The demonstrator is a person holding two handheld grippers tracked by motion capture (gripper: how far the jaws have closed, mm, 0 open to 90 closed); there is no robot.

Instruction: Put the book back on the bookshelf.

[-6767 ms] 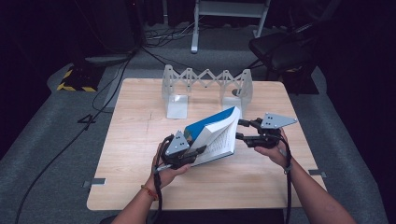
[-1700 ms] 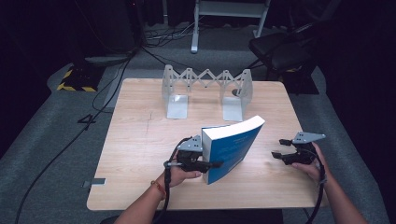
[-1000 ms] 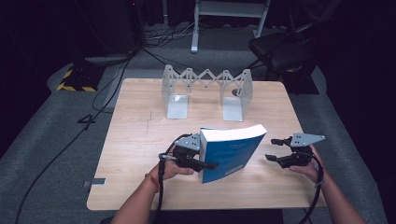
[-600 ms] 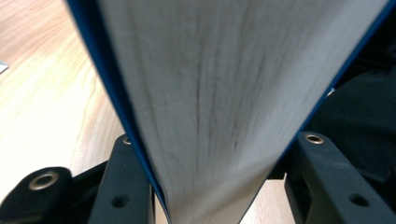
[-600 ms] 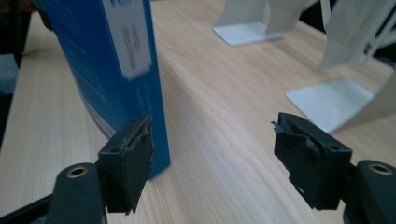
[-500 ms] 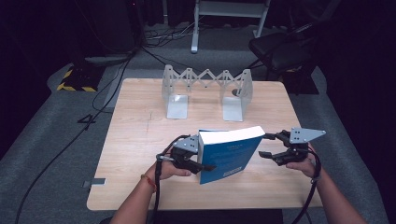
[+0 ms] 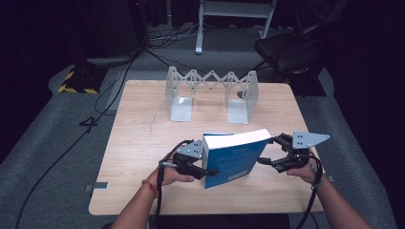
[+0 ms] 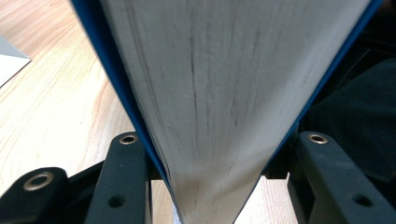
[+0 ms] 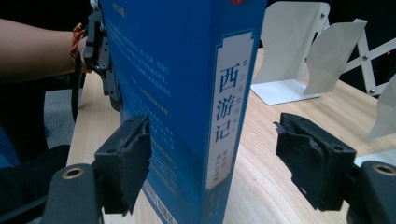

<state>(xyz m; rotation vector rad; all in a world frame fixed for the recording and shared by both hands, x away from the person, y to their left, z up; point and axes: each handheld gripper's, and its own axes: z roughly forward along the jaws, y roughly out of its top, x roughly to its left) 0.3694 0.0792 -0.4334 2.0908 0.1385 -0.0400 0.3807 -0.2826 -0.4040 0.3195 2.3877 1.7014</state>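
Observation:
A thick blue book (image 7: 234, 155) stands on edge near the table's front, white page block up. My left gripper (image 7: 208, 164) is shut on its left end; in the left gripper view the pages (image 8: 224, 93) fan out from between the jaws (image 8: 215, 154). My right gripper (image 7: 267, 150) stands open at the book's right end. In the right gripper view its jaws (image 9: 217, 154) straddle the spine (image 9: 229, 116) with gaps on both sides, and they have just opened a little further. The left gripper (image 9: 100, 51) shows at the book's far end.
A grey metal folding book rack (image 7: 210, 88) stands at the back middle of the wooden table (image 7: 143, 143), and shows again as the rack (image 9: 289, 60) behind the book. A dark chair (image 7: 286, 52) and cables lie on the floor beyond the table.
My right gripper has moved left and a little up, from beside the book to around its spine end. The left gripper and the book have stayed nearly in place.

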